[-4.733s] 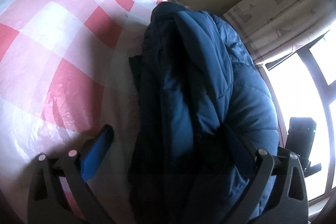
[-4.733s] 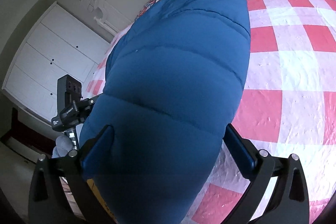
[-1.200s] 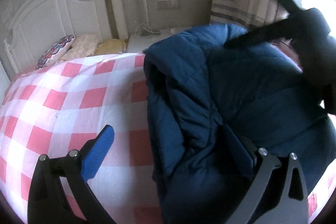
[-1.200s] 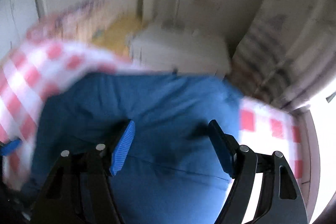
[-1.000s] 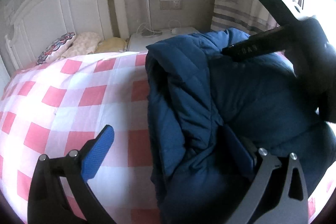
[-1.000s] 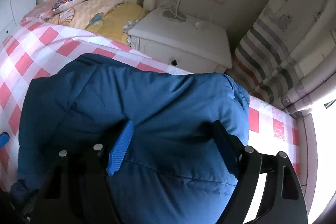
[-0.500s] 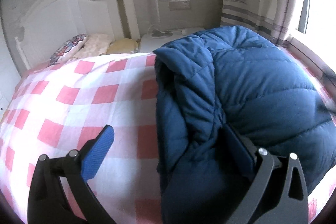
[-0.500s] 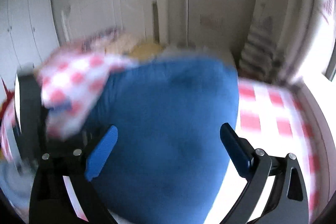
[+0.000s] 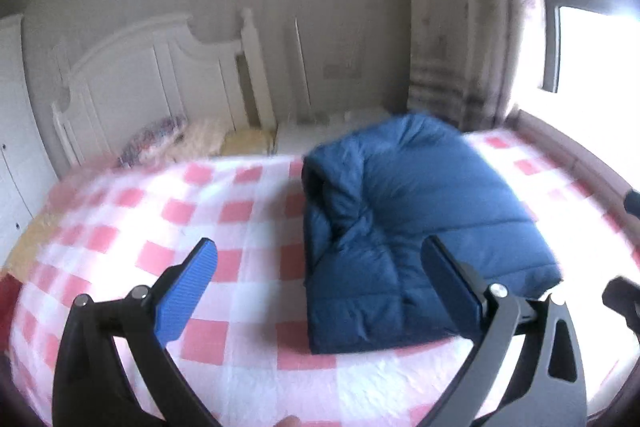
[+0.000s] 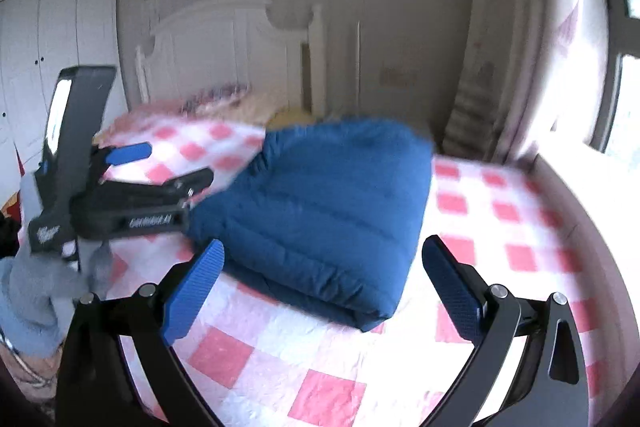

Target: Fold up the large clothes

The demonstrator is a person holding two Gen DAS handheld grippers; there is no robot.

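Note:
A dark blue puffer jacket (image 9: 404,227) lies folded into a thick bundle on the pink-and-white checked bed cover (image 9: 224,211). My left gripper (image 9: 320,267) is open and empty, held above and back from the jacket's near left edge. My right gripper (image 10: 322,267) is open and empty, raised in front of the jacket (image 10: 332,203). The left gripper (image 10: 160,163) also shows at the left of the right wrist view, open, beside the jacket and held by a grey-gloved hand.
A white headboard (image 9: 152,83) and pillows (image 9: 176,139) stand at the far end of the bed. A white bedside table (image 9: 320,131), striped curtains (image 9: 448,67) and a bright window (image 9: 592,27) are at the right. White wardrobes (image 10: 44,59) are at the left.
Both grippers have pulled up and back from the jacket. The jacket, which was close between the fingers, now lies free on the bed as a folded bundle.

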